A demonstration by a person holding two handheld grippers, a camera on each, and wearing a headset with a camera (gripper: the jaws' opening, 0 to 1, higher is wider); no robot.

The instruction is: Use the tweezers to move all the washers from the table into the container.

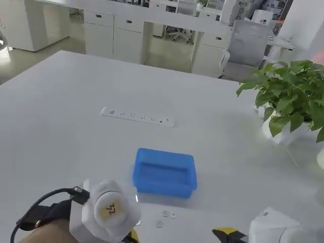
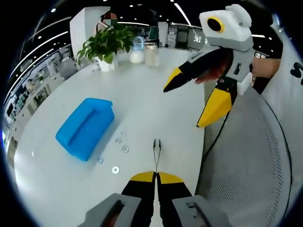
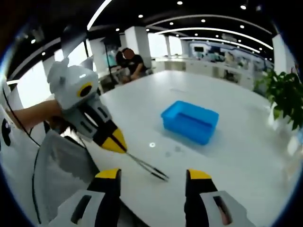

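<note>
Left gripper [image 2: 155, 176] clenched on tweezers [image 2: 156, 152], washers [image 2: 125, 149] near their tips, right gripper [image 3: 153, 174] released.

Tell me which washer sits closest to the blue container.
The washer beside the container's near corner, almost against it; the other washers lie farther out toward the tweezers.

The head view looks down from high up across the worktop [image 1: 61, 111], with the blue box [image 1: 164, 174] toward 6 o'clock. The left gripper view sits low and close, with the box at 9 o'clock. The right gripper view sits low too, with the box near 1 o'clock. All three share the box and the washers [image 1: 166, 216].
</note>
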